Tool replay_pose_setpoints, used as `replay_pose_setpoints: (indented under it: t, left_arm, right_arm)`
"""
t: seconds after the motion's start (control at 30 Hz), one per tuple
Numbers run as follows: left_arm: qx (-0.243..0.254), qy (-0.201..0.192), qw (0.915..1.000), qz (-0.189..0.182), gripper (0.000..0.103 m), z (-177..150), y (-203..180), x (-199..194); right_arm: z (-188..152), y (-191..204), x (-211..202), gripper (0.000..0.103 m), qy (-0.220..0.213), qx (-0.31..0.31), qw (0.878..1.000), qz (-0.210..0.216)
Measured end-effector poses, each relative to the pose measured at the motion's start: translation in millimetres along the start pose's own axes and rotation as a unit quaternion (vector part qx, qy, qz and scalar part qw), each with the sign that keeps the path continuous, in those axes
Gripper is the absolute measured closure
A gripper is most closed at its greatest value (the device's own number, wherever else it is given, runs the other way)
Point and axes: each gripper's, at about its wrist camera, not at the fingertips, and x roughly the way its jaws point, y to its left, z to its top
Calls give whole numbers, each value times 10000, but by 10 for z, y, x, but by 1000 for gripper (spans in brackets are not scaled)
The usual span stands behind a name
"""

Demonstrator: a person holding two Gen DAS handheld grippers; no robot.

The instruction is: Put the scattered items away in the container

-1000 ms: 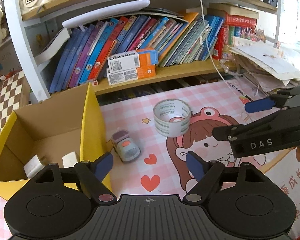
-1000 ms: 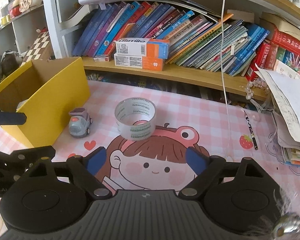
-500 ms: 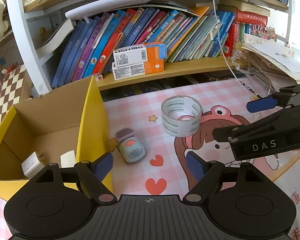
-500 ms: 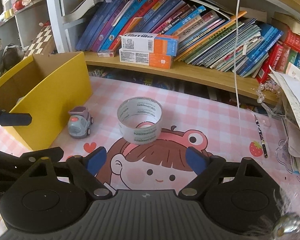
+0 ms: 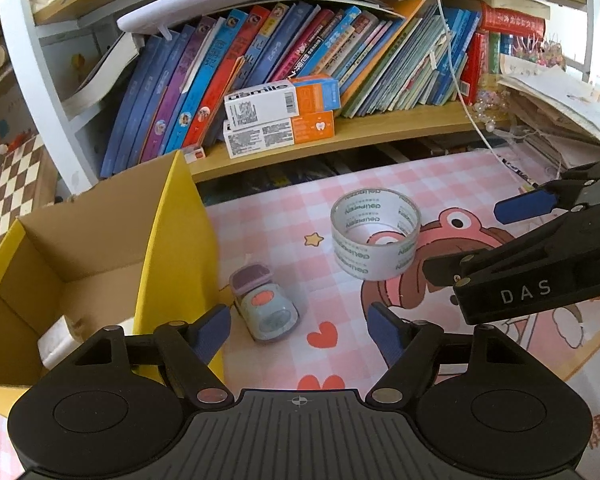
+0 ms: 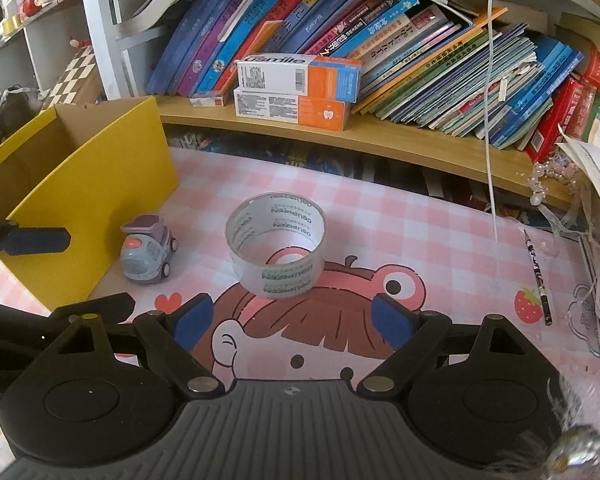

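Note:
A small grey-and-purple toy car (image 5: pixel 264 304) sits on the pink checked mat beside the yellow cardboard box (image 5: pixel 172 240). My left gripper (image 5: pixel 298 330) hovers just short of the car. Its jaws are closing and the pads touch nothing. A roll of clear tape (image 6: pixel 276 248) lies flat on the mat ahead of my right gripper (image 6: pixel 290 320), which is open and empty. The toy car (image 6: pixel 146 254) and the box (image 6: pixel 92 200) lie to its left. The tape roll (image 5: pixel 374 236) also shows in the left wrist view, with the right gripper (image 5: pixel 460 240) beside it. White blocks (image 5: pixel 56 340) rest inside the box.
A wooden shelf (image 6: pixel 380 136) with leaning books and two stacked toothpaste cartons (image 6: pixel 296 84) runs along the back. A white cable (image 6: pixel 490 120) hangs down over the mat. A pencil (image 6: pixel 538 276) and a pile of papers (image 6: pixel 596 184) lie at the right. A chessboard (image 5: pixel 12 184) stands behind the box.
Both grippers have come forward and lower toward the mat, so the car and the tape roll look larger. The left gripper's fingers stand a little closer together.

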Motion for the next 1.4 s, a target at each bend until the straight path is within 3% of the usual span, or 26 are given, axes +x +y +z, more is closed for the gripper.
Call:
replay_pose_setpoints:
  t: [0.13, 0.23, 0.4, 0.97, 1.07, 1.23, 1.4]
  left_arm:
    - [137, -42, 9999, 59, 29, 28, -32, 47]
    - [302, -30, 9995, 48, 47, 45, -69, 94]
    - [518, 55, 9985, 154, 58, 39, -123, 196]
    - [748, 213, 9913, 1063, 53, 124, -176, 658]
    - [814, 253, 9896, 1160, 49, 141, -209, 722]
    - [771, 324, 9895, 1181, 31, 157, -267, 795]
    - [761, 359, 9892, 1203, 30, 158, -275, 870]
  right_arm:
    - [31, -25, 68, 16, 21, 17, 10000, 18]
    - [51, -37, 107, 16, 26, 21, 10000, 36]
    - [88, -70, 160, 16, -11, 68, 10000, 47]
    - [196, -157, 373, 17, -40, 149, 9998, 82]
    - [200, -156, 397, 17, -41, 157, 9998, 109]
    - [206, -163, 437, 17, -44, 174, 9998, 133]
    - [219, -201, 473, 18, -50, 237, 9996, 112]
